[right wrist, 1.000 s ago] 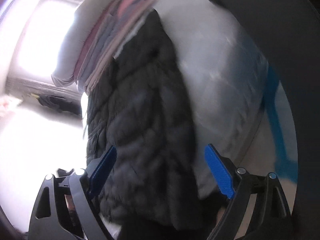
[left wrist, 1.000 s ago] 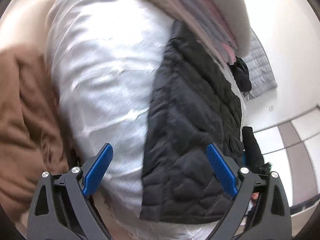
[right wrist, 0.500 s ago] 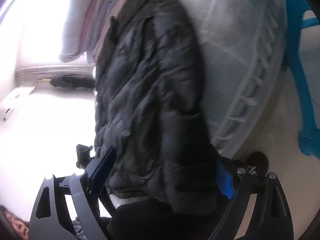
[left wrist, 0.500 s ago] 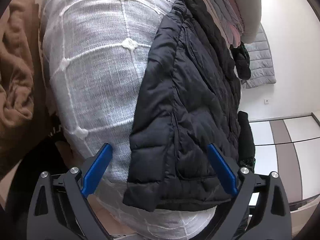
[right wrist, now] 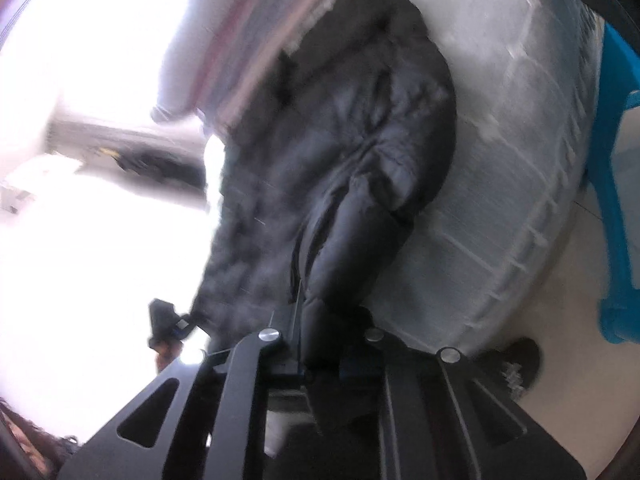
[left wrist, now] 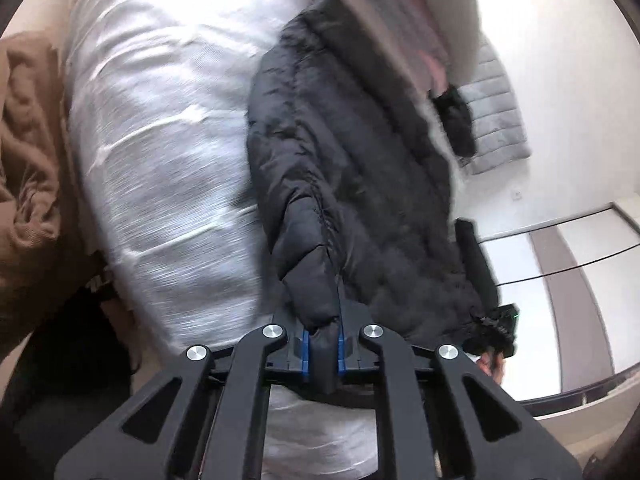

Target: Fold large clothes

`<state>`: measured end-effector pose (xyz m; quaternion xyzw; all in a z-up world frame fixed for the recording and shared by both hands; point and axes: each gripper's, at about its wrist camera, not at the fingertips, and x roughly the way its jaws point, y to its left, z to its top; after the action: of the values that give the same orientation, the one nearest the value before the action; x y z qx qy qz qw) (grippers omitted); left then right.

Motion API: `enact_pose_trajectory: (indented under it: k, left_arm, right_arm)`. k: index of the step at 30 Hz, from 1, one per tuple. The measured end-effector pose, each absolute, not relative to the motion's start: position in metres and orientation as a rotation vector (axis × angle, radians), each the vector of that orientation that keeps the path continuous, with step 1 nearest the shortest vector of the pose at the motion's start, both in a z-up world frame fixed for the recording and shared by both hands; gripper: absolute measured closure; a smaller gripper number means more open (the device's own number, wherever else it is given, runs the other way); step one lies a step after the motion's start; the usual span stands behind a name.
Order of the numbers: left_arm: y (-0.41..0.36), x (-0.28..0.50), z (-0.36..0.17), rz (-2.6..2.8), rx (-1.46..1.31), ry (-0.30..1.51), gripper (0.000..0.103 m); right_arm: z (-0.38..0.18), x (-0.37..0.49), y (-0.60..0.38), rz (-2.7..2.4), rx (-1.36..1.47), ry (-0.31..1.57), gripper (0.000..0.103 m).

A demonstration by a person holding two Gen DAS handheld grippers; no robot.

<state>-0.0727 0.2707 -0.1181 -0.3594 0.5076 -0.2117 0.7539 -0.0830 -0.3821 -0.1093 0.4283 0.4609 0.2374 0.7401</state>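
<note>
Left wrist view: the left gripper (left wrist: 322, 346) is seen with its jaws clamped on a puffed fold at the near hem of the black quilted jacket (left wrist: 360, 184); the blue pads (left wrist: 305, 350) are pressed against the fabric on both sides. The jaws have just been closing, and the jacket edge is caught between them. The jacket is laid lengthwise over a white quilted mattress (left wrist: 168, 152), with its far end reaching up to a blurred stack of folded clothes (left wrist: 404, 28). A brown garment (left wrist: 28, 168) is bunched at the left edge, beside the mattress. A grey quilted piece (left wrist: 496, 120) is seen against the pale wall at the right, and a small black item (left wrist: 456, 120) sits just in front of it.

In the right wrist view, the right gripper (right wrist: 320, 364) is likewise closed onto a thick fold of the same jacket (right wrist: 352, 168) at its near edge; its jaws have also just been closing, with the fabric gripped between them. The mattress (right wrist: 512, 152) is shown to the right of the jacket, and a blue plastic frame (right wrist: 612, 208) stands beyond its edge. The left part of this view is washed out by bright light, and much of the frame is blurred.
</note>
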Motion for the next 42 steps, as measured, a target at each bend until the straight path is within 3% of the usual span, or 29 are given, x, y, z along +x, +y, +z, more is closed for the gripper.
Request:
enact_pose_trajectory:
  k: [6, 15, 20, 24, 25, 27, 29, 31, 34, 39, 40, 41, 42]
  left_arm:
    - [0.265, -0.082, -0.073, -0.542, -0.827, 0.983, 0.096]
    - [0.269, -0.139, -0.011, -0.646, -0.793, 0.907, 0.096]
    - [0.286, -0.187, -0.027, -0.634, -0.791, 0.969, 0.096]
    - [0.297, -0.21, -0.081, -0.596, -0.779, 1.127, 0.094]
    - [0.299, -0.21, -0.092, -0.58, -0.791, 1.156, 0.093]
    - [0.302, -0.206, -0.116, -0.556, -0.824, 1.208, 0.091]
    - [0.302, -0.204, -0.122, -0.558, -0.828, 1.217, 0.087]
    - [0.296, -0.201, -0.12, -0.59, -0.83, 1.217, 0.061]
    - [0.286, -0.201, -0.12, -0.596, -0.765, 1.243, 0.046]
    - [0.274, -0.196, -0.125, -0.591, -0.734, 1.265, 0.045]
    - [0.273, -0.196, -0.126, -0.592, -0.738, 1.258, 0.049]
    - [0.274, -0.195, -0.127, -0.591, -0.744, 1.248, 0.057]
    - [0.275, -0.195, -0.128, -0.582, -0.748, 1.242, 0.078]
  right_arm:
    - [-0.088, -0.09, -0.376, 0.578, 1.042, 0.902, 0.094]
    - [-0.012, -0.156, -0.348, 0.692, 0.958, 0.826, 0.094]
    - [-0.014, -0.204, -0.343, 0.653, 0.898, 0.918, 0.094]
    - [-0.067, -0.228, -0.346, 0.58, 0.887, 1.07, 0.091]
    - [-0.078, -0.228, -0.35, 0.583, 0.922, 1.083, 0.089]
    - [-0.095, -0.226, -0.361, 0.586, 0.981, 1.083, 0.072]
    - [-0.104, -0.222, -0.37, 0.555, 1.018, 1.068, 0.034]
    - [-0.108, -0.216, -0.374, 0.556, 1.047, 1.069, 0.028]
    - [-0.11, -0.212, -0.373, 0.588, 1.057, 1.072, 0.026]
    - [-0.105, -0.219, -0.373, 0.611, 1.05, 1.07, 0.027]
    - [-0.105, -0.219, -0.372, 0.605, 1.044, 1.055, 0.039]
    - [-0.104, -0.22, -0.372, 0.594, 1.022, 1.051, 0.066]
    - [-0.103, -0.221, -0.372, 0.574, 0.999, 1.051, 0.073]
